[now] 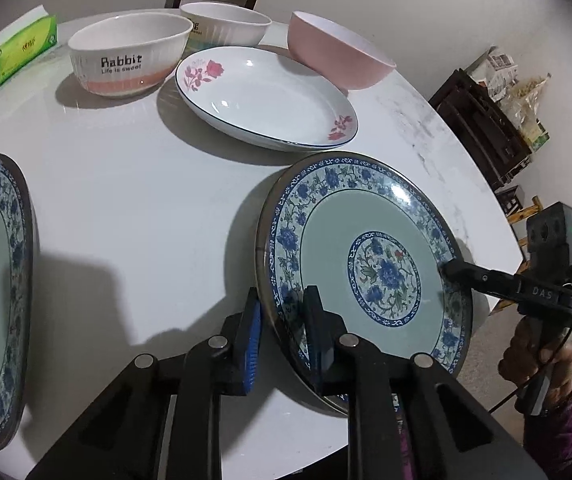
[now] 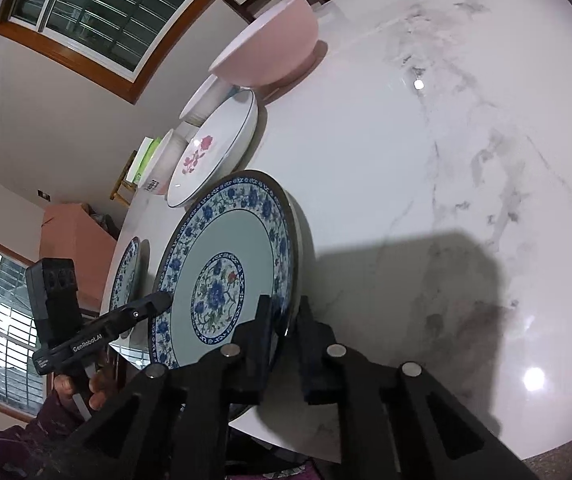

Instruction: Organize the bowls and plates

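Both claws (opposite rims) grip blue plate (image 1: 366, 264).

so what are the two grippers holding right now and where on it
Both hold the same blue floral plate, by its rim on opposite sides: the left hand-held gripper at one edge, the right hand-held gripper at the other.

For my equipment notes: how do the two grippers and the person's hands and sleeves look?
Both grippers are black, with silver pivot pins. The left gripper has a blue ribbed pad and "GenRobot.AI" lettering; the right gripper reads "DAS", with a green light and a thin black cable. Bare hands; the sleeves look purple.
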